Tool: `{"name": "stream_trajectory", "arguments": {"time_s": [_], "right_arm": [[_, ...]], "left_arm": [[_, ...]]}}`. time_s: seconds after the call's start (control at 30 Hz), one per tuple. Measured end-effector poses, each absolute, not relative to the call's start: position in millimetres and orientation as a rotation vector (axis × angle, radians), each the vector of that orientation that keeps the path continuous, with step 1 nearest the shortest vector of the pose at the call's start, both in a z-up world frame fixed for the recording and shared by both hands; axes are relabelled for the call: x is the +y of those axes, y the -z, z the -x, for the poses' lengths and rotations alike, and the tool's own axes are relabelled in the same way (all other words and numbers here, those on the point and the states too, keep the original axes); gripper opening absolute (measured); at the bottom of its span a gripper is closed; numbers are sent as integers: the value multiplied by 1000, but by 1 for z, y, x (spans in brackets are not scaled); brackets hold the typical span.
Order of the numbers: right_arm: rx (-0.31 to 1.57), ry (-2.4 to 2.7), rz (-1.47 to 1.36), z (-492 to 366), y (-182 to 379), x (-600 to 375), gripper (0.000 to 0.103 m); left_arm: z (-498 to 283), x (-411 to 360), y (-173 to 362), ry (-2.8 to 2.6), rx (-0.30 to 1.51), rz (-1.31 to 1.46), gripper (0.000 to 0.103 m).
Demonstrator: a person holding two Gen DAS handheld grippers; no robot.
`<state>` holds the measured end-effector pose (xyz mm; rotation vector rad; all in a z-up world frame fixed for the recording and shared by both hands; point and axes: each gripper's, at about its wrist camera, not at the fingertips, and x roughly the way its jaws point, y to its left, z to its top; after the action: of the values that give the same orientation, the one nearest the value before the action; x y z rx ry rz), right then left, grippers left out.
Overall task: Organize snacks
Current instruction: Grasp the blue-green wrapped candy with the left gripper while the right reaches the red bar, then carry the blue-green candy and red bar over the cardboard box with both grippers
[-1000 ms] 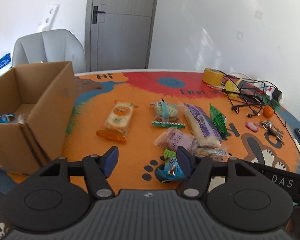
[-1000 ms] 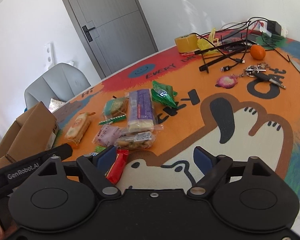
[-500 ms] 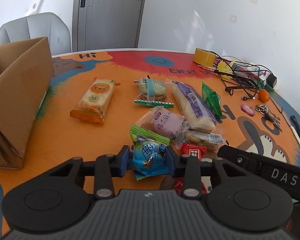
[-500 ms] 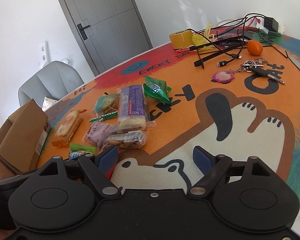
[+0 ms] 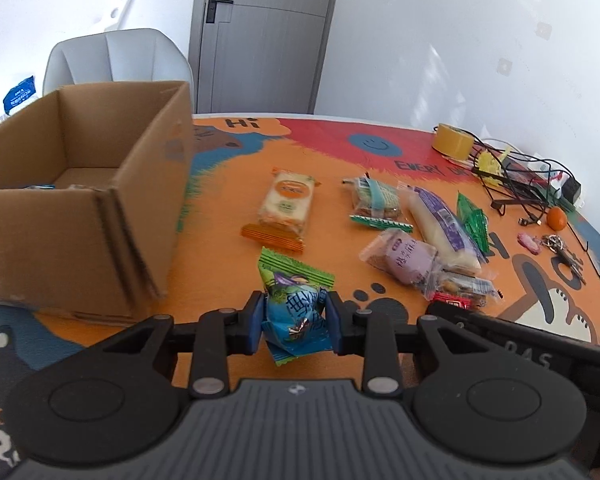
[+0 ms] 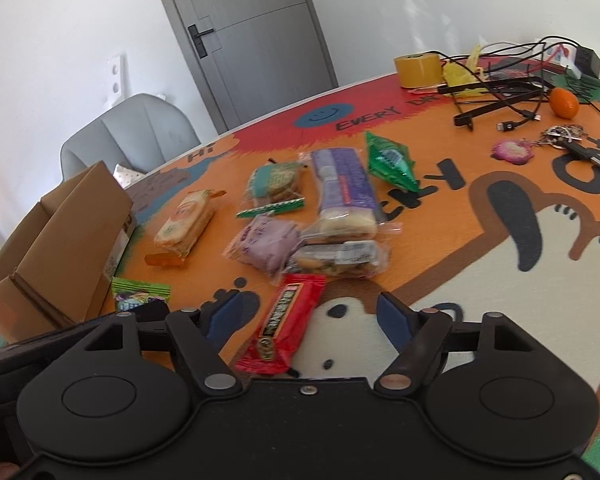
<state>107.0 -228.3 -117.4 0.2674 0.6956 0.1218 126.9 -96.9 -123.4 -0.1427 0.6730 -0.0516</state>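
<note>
Left gripper [image 5: 293, 322]: its pads pinch a blue-and-green snack packet [image 5: 294, 312], which sits squeezed between them just above the near part of the table [image 5: 220, 264].
Right gripper [image 6: 306, 316]: its jaws have just been closing but stand apart around a red snack bar [image 6: 282, 326]; neither pad touches the bar, which lies flat on the table.
Cardboard box [image 5: 80, 200]: open-topped, at the left of the table, near the held packet.
Other snacks: an orange-trimmed cracker pack [image 5: 286, 204], a purple packet [image 5: 408, 260] and a long purple-labelled pack [image 5: 440, 224] lie farther out, right of the box.
Far right: a tape roll [image 5: 454, 142], cables [image 5: 516, 176] and an orange fruit [image 5: 557, 217].
</note>
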Motion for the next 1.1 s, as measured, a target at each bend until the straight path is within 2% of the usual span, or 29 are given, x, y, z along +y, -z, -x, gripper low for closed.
{"name": "stream_trajectory", "arguments": {"time_s": [0.17, 0.23, 0.3, 0.37, 1.1], "right_arm": [[716, -133, -179, -105, 115, -206, 60], [714, -139, -146, -103, 116, -199, 51], [711, -132, -120, -101, 116, -197, 34], [713, -137, -135, -100, 116, -200, 26], [590, -131, -219, -75, 86, -212, 25]], "left_arm": [[-117, -84, 116, 34, 652, 160, 31], [-115, -79, 116, 23, 653, 167, 31], [-115, -77, 115, 16, 655, 168, 31], [-113, -77, 114, 15, 653, 165, 31], [-80, -64, 94, 8, 574, 172, 31]]}}
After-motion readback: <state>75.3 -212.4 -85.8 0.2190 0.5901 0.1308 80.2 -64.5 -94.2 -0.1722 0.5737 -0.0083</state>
